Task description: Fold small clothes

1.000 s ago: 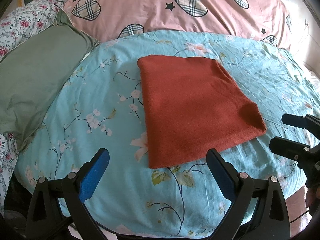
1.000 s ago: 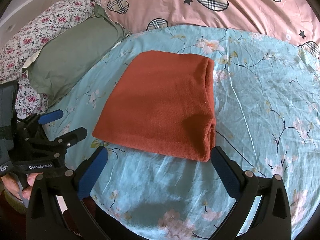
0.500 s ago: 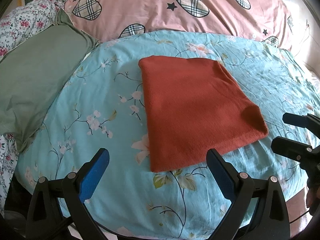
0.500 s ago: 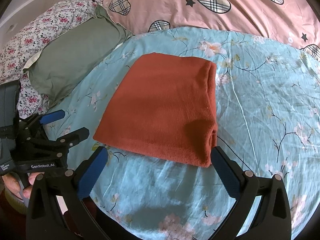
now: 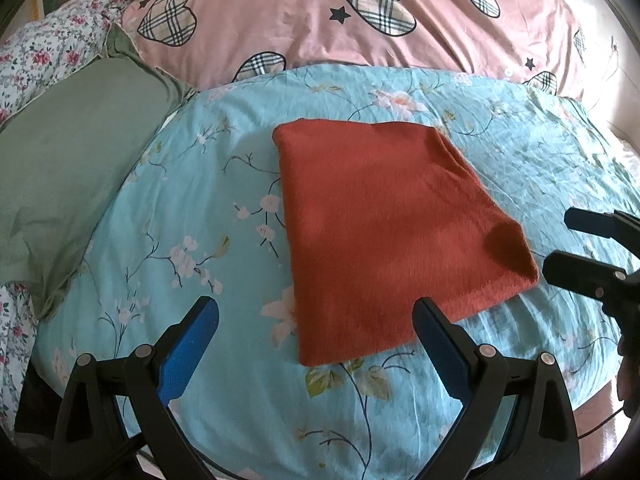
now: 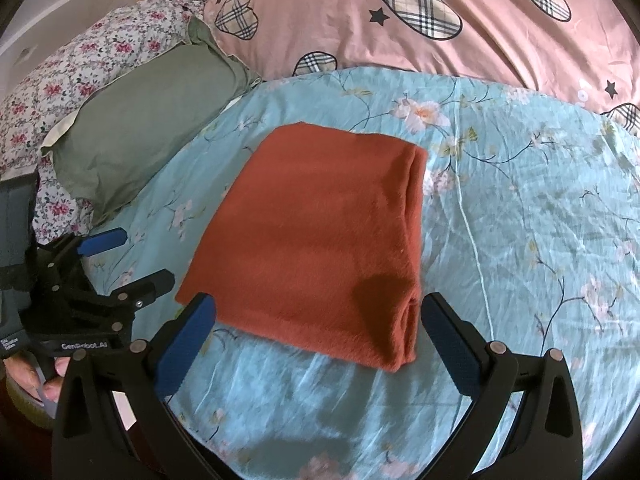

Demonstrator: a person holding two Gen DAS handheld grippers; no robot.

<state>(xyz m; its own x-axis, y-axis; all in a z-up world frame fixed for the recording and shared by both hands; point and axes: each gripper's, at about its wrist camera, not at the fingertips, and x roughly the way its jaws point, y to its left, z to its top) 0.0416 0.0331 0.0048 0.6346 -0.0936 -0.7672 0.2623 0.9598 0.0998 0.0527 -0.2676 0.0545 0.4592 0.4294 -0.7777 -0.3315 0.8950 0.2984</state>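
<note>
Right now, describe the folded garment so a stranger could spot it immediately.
Find the light blue floral sheet below the pink heart-print duvet. At its centre lies the rust-red folded cloth, flat and rectangular. It is the only plain, fuzzy item; the green pillow sits off the sheet's left.

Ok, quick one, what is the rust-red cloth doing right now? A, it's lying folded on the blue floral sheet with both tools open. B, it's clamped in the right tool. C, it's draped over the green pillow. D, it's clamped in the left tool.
A: the cloth lies flat and folded on the sheet, while the left tool and right tool are both open and grip nothing.
</note>
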